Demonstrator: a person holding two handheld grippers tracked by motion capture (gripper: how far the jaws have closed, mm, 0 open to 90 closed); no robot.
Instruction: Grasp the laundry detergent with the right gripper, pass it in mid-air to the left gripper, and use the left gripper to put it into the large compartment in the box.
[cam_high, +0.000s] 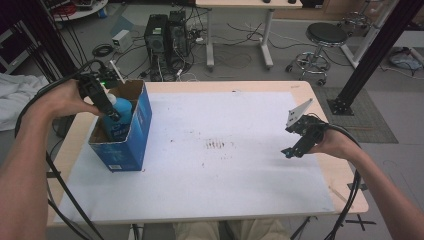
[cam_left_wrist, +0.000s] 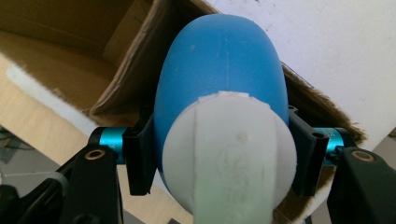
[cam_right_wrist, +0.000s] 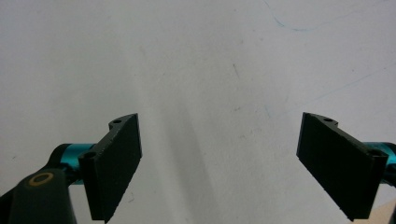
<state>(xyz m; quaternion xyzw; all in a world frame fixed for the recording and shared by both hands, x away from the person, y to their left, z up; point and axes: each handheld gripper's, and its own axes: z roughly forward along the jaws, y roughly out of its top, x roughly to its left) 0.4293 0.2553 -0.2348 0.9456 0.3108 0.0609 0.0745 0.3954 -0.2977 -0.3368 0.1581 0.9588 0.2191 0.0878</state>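
While my left tool (cam_high: 111, 111) clamps the blue bottle (cam_high: 121, 116) just below its white cap (cam_left_wrist: 229, 158), the bottle sits partly inside the open top of the blue cardboard box (cam_high: 131, 142) at the left side of the tabletop (cam_high: 225, 200). Left gripper view: both black pads pressed on the bottle's sides, one each side, cap end toward the camera, rounded blue body pointing away into the box. Brown inner flaps of the box around and behind the bottle. High view: bottle tilted, upper part above the box rim, lower part hidden inside; can't tell if it touches the box floor. Box stands upright near the left edge, on the white sheet (cam_high: 215, 165) that covers most of the tabletop.

My right tool (cam_high: 300, 142) is well apart from the box, over the right side of the white sheet. Right gripper view: jaws spread wide, nothing between them, plain white surface beyond. Grey three-cornered plate on top of it in the high view. Can't tell if the tips touch the sheet.

Some reddish-brown smudges (cam_high: 217, 145) on the sheet near the middle, between the two tools. Off the tabletop: a black stool (cam_high: 325, 35) and computer towers (cam_high: 165, 35) on the floor.
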